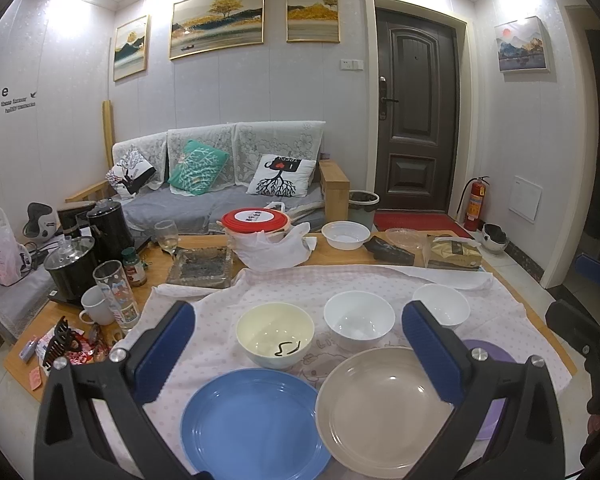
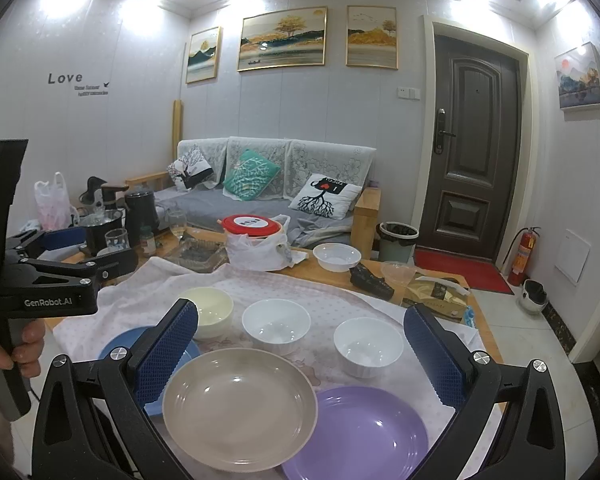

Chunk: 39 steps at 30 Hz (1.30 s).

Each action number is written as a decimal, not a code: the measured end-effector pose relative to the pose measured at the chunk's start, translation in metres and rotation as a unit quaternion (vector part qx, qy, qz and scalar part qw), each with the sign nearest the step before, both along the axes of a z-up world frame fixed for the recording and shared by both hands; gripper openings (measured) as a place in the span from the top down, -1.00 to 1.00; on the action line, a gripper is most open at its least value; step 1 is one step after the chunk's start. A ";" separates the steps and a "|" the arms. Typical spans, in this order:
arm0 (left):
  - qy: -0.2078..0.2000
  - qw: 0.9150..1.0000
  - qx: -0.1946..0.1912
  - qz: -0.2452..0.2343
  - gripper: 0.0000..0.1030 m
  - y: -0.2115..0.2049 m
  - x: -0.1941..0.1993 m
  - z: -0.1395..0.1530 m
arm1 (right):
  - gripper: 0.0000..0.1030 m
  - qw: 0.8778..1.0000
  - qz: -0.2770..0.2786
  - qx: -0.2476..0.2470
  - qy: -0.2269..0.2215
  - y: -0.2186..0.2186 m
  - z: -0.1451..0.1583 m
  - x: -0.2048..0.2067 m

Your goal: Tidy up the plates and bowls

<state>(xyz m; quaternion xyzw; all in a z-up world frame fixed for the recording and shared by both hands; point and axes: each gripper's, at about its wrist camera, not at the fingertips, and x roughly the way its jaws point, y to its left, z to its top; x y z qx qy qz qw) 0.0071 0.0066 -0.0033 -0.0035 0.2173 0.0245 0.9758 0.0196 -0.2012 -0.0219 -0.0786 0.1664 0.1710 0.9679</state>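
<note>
On a pink dotted cloth (image 1: 300, 284) lie a blue plate (image 1: 252, 424), a beige plate (image 1: 384, 408) and a purple plate (image 2: 356, 436), side by side near the front edge. Behind them stand a cream bowl (image 1: 275, 334) and two white bowls (image 1: 359, 318) (image 1: 442, 304). My left gripper (image 1: 300, 344) is open and empty above the blue and beige plates. My right gripper (image 2: 300, 344) is open and empty above the beige and purple plates. The left gripper's body shows at the left of the right wrist view (image 2: 56, 276).
Behind the cloth on the wooden table are a red-lidded pot in a plastic bag (image 1: 256, 222), a white plastic bowl (image 1: 346, 235), a glass ashtray (image 1: 200, 266), kettles (image 1: 108, 224), glasses, a mug (image 1: 96, 304) and a tissue box (image 1: 454, 254). A sofa stands beyond.
</note>
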 end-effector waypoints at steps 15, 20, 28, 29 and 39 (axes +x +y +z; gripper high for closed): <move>0.001 1.000 0.000 -0.001 -0.99 -0.001 0.001 -0.001 | -0.98 1.000 0.000 0.000 0.001 0.000 -0.001 0.001; 0.003 1.000 0.000 -0.001 -0.99 -0.001 0.001 -0.002 | -0.98 1.000 0.001 0.002 0.011 0.002 -0.009 0.001; 0.015 1.000 0.001 -0.005 -0.99 -0.001 0.007 -0.007 | -0.98 0.999 0.000 0.031 0.025 -0.005 -0.010 -0.001; 0.016 1.000 0.000 -0.008 -0.99 -0.001 0.008 -0.008 | -0.97 0.999 -0.003 0.034 0.027 -0.006 -0.010 -0.001; 0.054 0.996 -0.029 -0.060 -0.99 0.016 0.033 -0.037 | -0.41 0.994 -0.021 0.017 0.109 -0.016 -0.051 0.024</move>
